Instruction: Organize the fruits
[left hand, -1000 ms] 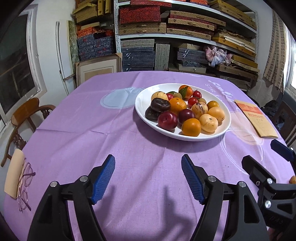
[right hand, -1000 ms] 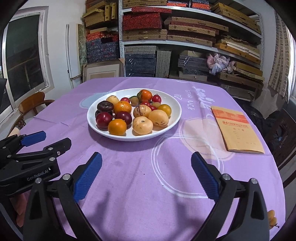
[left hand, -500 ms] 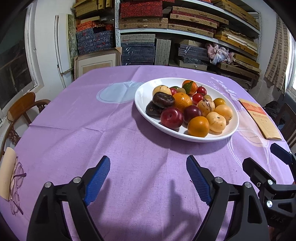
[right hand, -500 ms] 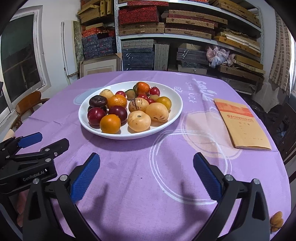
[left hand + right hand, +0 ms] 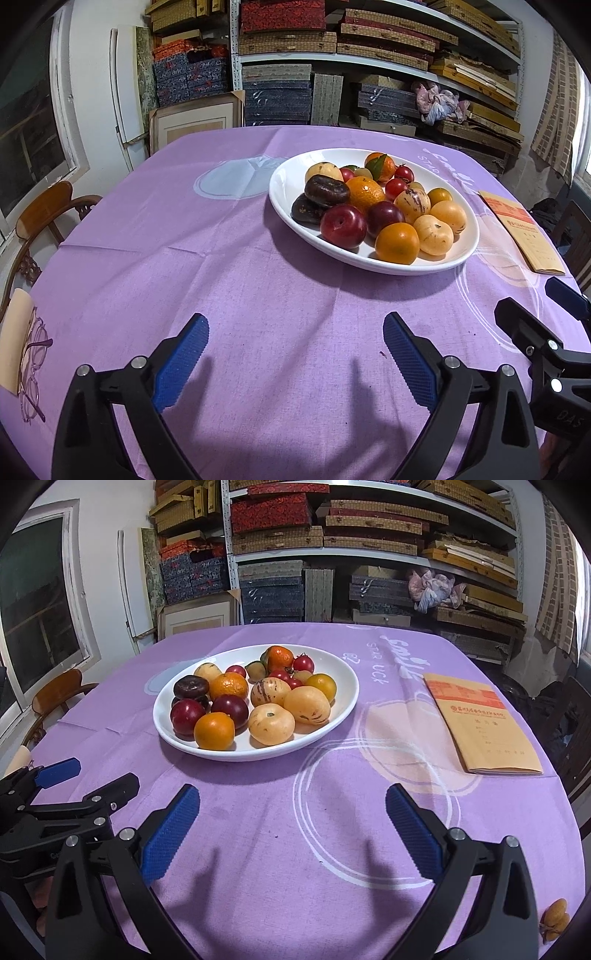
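Behind the round surface (image 5: 280, 849), draped in a purple cloth, shelves (image 5: 369, 550) stacked with flat patterned boxes fill the upper half of both views, and a framed picture (image 5: 192, 120) leans against them at upper left. At the far left edge of the left wrist view, a wooden chair (image 5: 48, 218) stands beside the surface, and a pair of glasses (image 5: 31, 373) lies on the cloth next to a pale flat item. A tan envelope (image 5: 480, 723) with an orange band lies flat at the right of the right wrist view, well apart from the plate. A small dried fruit piece (image 5: 554, 917) sits at the lower right edge. A white oval plate (image 5: 343, 705) rests on the cloth, its long axis running from upper left to lower right in the left wrist view, heaped with fruits (image 5: 251, 705): oranges, dark red plums, pale yellow striped melons, cherry tomatoes and dark brown pieces. Bare cloth lies between the plate and both claws. The left claw (image 5: 295, 354), at the bottom of its view, has just been opening and stands spread wide with nothing between its blue pads; the plate lies above it and to the right. The right claw (image 5: 291, 827) is also spread wide and empty, with the plate above and slightly left.
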{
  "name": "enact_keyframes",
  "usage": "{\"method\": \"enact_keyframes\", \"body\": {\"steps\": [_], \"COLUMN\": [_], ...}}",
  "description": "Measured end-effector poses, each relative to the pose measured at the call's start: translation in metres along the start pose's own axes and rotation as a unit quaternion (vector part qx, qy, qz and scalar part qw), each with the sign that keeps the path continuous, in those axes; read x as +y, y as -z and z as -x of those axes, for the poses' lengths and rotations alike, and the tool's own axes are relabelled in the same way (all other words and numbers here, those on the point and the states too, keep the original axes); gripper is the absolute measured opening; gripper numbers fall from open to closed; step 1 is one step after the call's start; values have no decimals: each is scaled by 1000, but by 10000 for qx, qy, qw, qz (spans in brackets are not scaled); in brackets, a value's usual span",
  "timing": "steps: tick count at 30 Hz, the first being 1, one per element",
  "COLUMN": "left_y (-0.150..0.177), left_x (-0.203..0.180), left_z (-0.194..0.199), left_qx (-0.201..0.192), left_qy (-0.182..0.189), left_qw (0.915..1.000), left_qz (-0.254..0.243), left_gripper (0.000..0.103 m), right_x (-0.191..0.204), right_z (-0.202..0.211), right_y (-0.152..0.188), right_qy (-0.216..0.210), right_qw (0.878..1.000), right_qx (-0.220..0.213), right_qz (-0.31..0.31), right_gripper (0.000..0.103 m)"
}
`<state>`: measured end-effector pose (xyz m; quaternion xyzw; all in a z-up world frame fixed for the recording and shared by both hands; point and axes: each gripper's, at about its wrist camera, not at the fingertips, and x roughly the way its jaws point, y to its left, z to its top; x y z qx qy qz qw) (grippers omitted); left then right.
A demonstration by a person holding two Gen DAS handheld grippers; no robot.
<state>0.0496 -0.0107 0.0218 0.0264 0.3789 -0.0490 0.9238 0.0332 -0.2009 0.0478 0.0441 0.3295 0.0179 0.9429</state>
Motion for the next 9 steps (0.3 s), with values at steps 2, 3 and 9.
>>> {"method": "enact_keyframes", "body": {"steps": [2, 3, 9], "left_y": [0, -1, 2], "left_x": [-1, -2, -6], "left_z": [0, 0, 0], "left_qx": [-15, -13, -45], "left_qy": [9, 24, 8], "left_qw": [10000, 10000, 9999], "left_qz": [-29, -68, -143], "left_gripper": [96, 96, 96], "right_x": [-1, -1, 0], "right_z": [0, 0, 1], "right_y": [0, 0, 1], "right_qy": [4, 1, 1], "right_qw": [10000, 10000, 10000], "right_qx": [-1, 1, -2], "right_qz": [-7, -11, -9], "right_gripper": [99, 99, 99]}}
